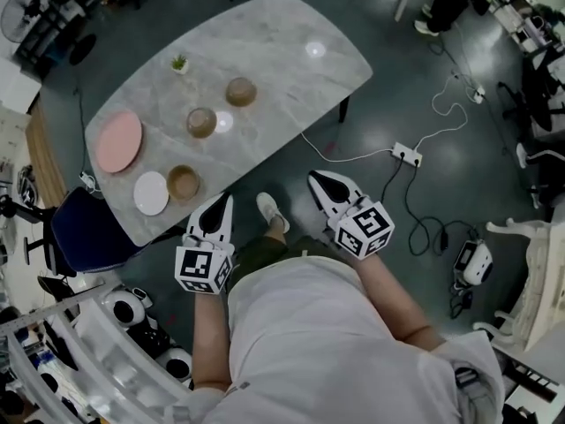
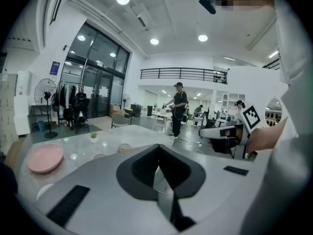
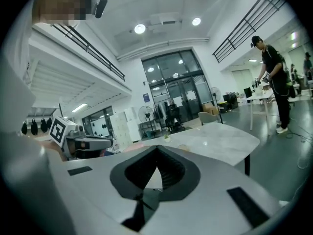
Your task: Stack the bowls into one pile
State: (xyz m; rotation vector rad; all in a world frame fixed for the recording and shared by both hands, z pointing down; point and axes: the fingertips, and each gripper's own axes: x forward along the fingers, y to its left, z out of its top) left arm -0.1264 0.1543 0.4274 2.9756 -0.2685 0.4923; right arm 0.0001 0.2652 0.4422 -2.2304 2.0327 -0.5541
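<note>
Three brownish bowls stand apart on the marble table (image 1: 291,38): one toward the far side (image 1: 240,91), one in the middle (image 1: 201,122), one near the front edge (image 1: 184,183). My left gripper (image 1: 221,205) hangs just off the table's near edge, close to the nearest bowl, jaws shut and empty. The right gripper (image 1: 320,182) is over the floor beside the table, also shut and empty. In the left gripper view the jaws (image 2: 158,155) meet with nothing between them, a bowl (image 2: 124,147) ahead on the table. The right gripper view shows its jaws (image 3: 156,166) shut too.
A pink plate (image 1: 118,141), a white plate (image 1: 151,193) and a small potted plant (image 1: 180,64) share the table. A blue chair (image 1: 84,228) sits at the table's left end. A power strip (image 1: 407,155) with cables lies on the floor to the right. A person (image 2: 178,106) stands far off.
</note>
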